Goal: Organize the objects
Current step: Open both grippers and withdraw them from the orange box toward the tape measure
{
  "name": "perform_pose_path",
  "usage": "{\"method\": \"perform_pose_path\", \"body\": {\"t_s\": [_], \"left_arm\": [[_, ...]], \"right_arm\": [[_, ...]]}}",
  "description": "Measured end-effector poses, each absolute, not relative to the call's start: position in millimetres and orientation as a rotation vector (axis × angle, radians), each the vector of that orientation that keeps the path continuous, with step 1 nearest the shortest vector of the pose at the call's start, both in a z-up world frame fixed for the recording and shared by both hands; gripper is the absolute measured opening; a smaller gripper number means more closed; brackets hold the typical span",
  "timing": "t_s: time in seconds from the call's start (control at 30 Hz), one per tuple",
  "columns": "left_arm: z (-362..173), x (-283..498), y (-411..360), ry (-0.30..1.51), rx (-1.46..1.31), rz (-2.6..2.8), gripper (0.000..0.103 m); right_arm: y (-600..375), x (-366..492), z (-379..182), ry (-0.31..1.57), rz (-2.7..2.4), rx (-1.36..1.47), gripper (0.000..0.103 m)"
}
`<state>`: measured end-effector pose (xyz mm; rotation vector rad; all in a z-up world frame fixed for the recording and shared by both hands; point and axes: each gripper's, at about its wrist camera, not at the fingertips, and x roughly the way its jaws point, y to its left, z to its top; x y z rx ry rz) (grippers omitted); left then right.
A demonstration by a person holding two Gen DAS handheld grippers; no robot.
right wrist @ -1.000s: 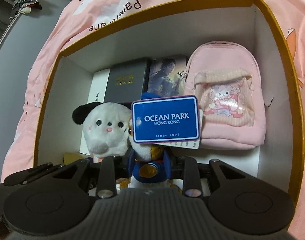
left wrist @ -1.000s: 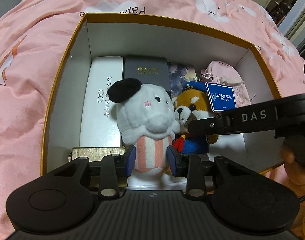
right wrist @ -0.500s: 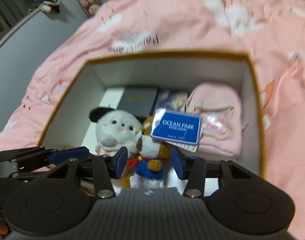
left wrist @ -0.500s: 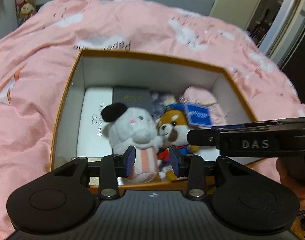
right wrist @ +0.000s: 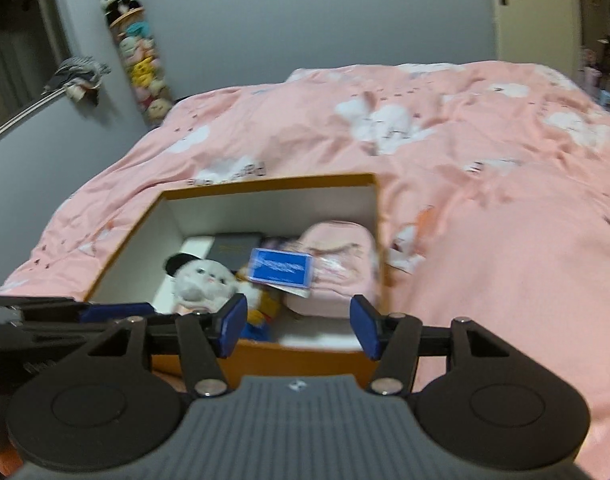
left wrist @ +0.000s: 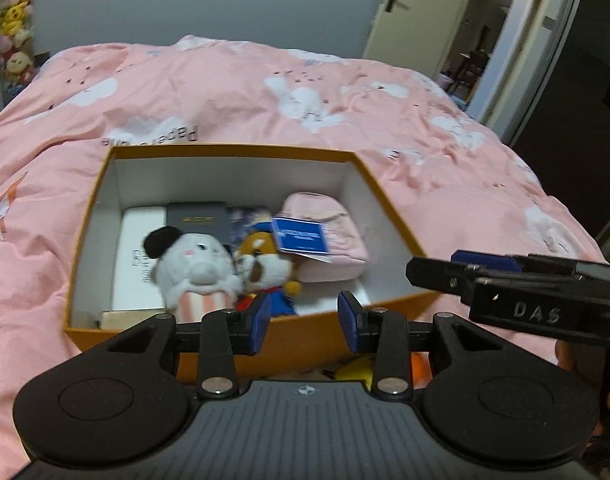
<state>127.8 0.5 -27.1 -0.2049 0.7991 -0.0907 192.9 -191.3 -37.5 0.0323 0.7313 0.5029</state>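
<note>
An orange box [left wrist: 233, 151] with white walls sits on the bed. Inside it, a white plush with a black ear [left wrist: 197, 268] leans against a brown bear plush [left wrist: 265, 268] that bears a blue tag [left wrist: 301, 236]. Behind them lie a pink mini backpack [left wrist: 329, 248], a black case [left wrist: 197, 220] and a white case [left wrist: 137, 256]. My left gripper [left wrist: 305, 320] hovers open above the box's near wall, holding nothing. My right gripper [right wrist: 299, 328] is also above the near wall of the box [right wrist: 273, 184]; its jaws are opening with nothing between them.
A pink cloud-print duvet [left wrist: 345, 112] surrounds the box. A column of plush toys [right wrist: 145, 64] hangs on the grey wall, and a door [left wrist: 417, 12] stands at the back right. Something yellow [left wrist: 357, 368] lies in front of the box. A person's hand [left wrist: 573, 360] holds the right gripper.
Both grippers have drawn back and up out of the box. The left let go of the white plush and the right let go of the bear; both plushes stay in the box.
</note>
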Motion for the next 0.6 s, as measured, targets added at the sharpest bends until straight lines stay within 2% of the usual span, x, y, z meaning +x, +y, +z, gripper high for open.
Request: {"method": "perform_pose_path", "body": {"t_s": [0.27, 0.33, 0.43, 0.53, 0.6], "left_arm": [[-59, 119, -40, 0.83, -0.108, -0.306, 0.045], [-76, 124, -50, 0.865, -0.074, -0.337, 0.051], [-98, 132, -59, 0.908, -0.021, -0.336, 0.052], [-114, 135, -66, 0.91, 0.053, -0.331, 0.058], [-124, 137, -69, 0.913, 0.089, -0.341, 0.059]], "right_arm": [[-234, 174, -79, 0.816, 0.398, 0.022, 0.058], [-239, 175, -92, 0.84, 0.383, 0.02, 0.058], [-242, 179, -107, 0.875, 0.406, 0.043, 0.048], [-238, 183, -116, 0.893, 0.453, 0.049, 0.046], [-232, 185, -119, 0.892, 0.482, 0.033, 0.046]]}}
